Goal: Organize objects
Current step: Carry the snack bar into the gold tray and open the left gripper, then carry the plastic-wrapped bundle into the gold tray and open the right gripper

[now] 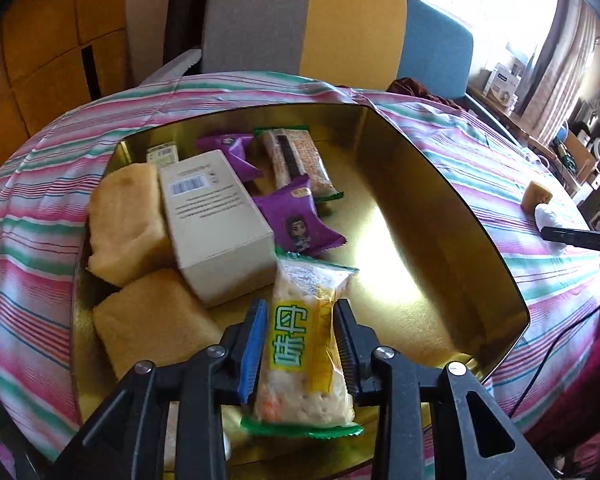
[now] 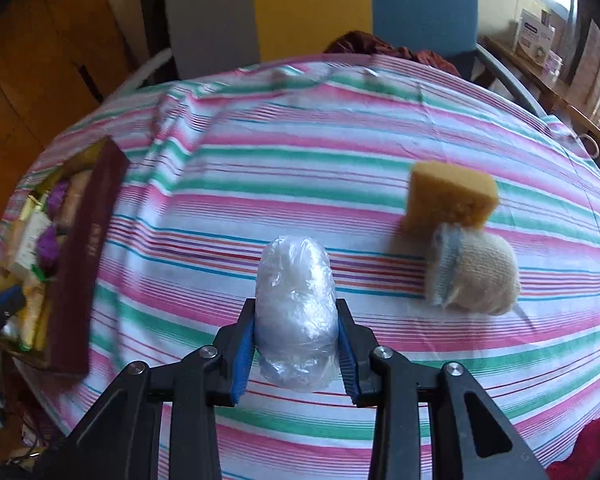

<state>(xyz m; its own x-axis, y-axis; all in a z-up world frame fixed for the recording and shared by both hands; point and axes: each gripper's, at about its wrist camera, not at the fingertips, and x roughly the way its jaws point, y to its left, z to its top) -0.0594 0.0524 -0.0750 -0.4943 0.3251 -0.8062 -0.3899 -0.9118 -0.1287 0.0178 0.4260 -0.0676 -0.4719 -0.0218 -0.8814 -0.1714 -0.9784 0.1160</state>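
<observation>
A green-edged rice snack packet (image 1: 304, 344) lies in the near end of the gold tin (image 1: 440, 208). My left gripper (image 1: 300, 308) straddles it; the pads stand just off the wrapper, so the gripper is open. The tin also holds two yellow sponges (image 1: 128, 220), a white box (image 1: 216, 220), two purple packets (image 1: 296, 220) and a long snack bar (image 1: 300, 160). My right gripper (image 2: 296, 306) is shut on a white bundle wrapped in clear plastic (image 2: 296, 312), over the striped cloth right of the tin's dark red wall (image 2: 88, 248).
On the striped tablecloth (image 2: 300, 152), a yellow sponge (image 2: 448, 196) and a rolled cream knit piece (image 2: 476, 276) lie to the right of my right gripper. Chairs in grey, yellow and blue (image 1: 340, 24) stand behind the table. A cluttered shelf (image 1: 504, 84) runs along the right.
</observation>
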